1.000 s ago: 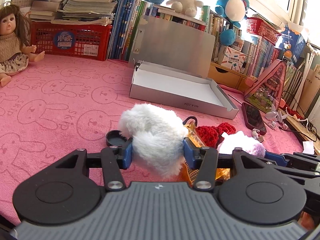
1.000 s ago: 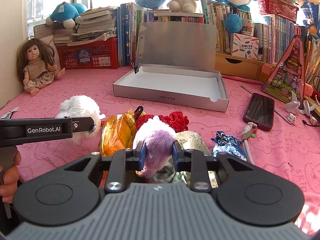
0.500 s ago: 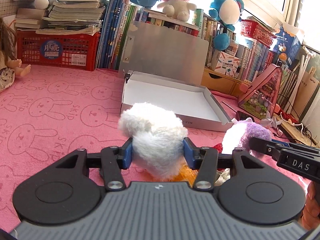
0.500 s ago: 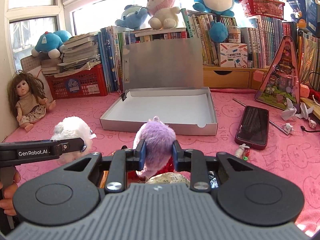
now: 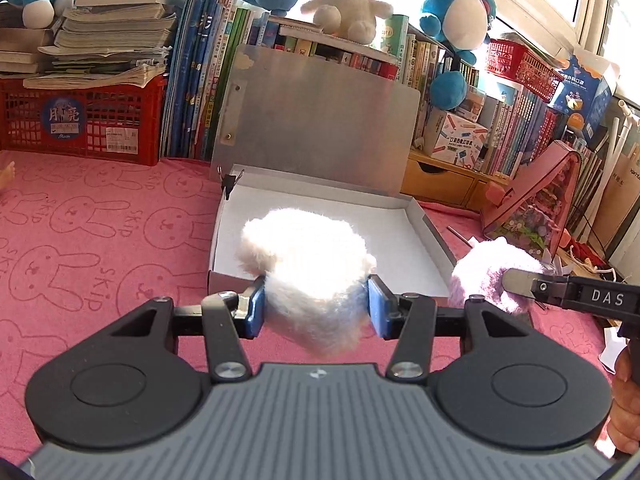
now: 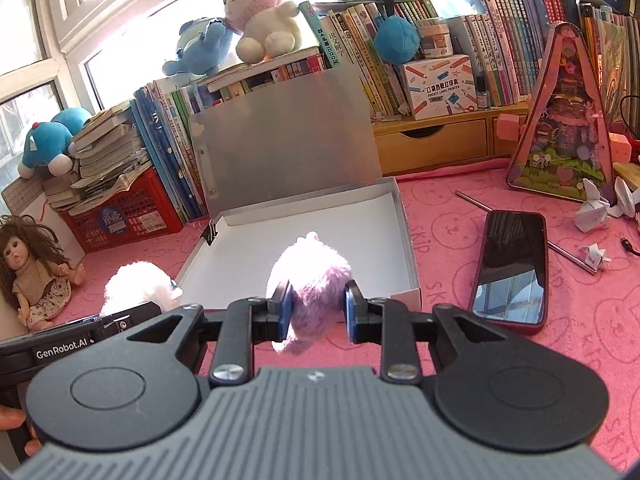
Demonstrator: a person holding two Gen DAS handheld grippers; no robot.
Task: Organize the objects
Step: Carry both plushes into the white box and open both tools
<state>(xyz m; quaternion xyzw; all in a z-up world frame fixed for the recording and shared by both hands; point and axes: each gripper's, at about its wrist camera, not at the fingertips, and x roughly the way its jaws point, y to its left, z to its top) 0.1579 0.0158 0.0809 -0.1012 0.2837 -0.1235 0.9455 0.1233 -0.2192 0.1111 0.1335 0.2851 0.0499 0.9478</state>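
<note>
My left gripper point(image 5: 316, 312) is shut on a white fluffy plush point(image 5: 308, 268) and holds it above the near edge of the open grey box point(image 5: 424, 220). My right gripper point(image 6: 316, 310) is shut on a purple fluffy plush point(image 6: 310, 276) at the near edge of the same box point(image 6: 406, 240). The purple plush also shows in the left wrist view point(image 5: 488, 276), at the box's right front corner. The white plush shows in the right wrist view point(image 6: 138, 286), left of the box. The box floor is white and its lid stands upright behind it.
A phone point(image 6: 510, 268) lies right of the box on the pink cloth point(image 5: 80, 240). A doll point(image 6: 32, 268) sits far left. A red crate point(image 5: 80, 120) with books, upright books and plush toys line the back. A triangular pink case point(image 6: 564, 132) and paper scraps lie right.
Both grippers rose from the pile of items on the cloth and moved forward to the box with their plush toys. The pile has dropped out of view.
</note>
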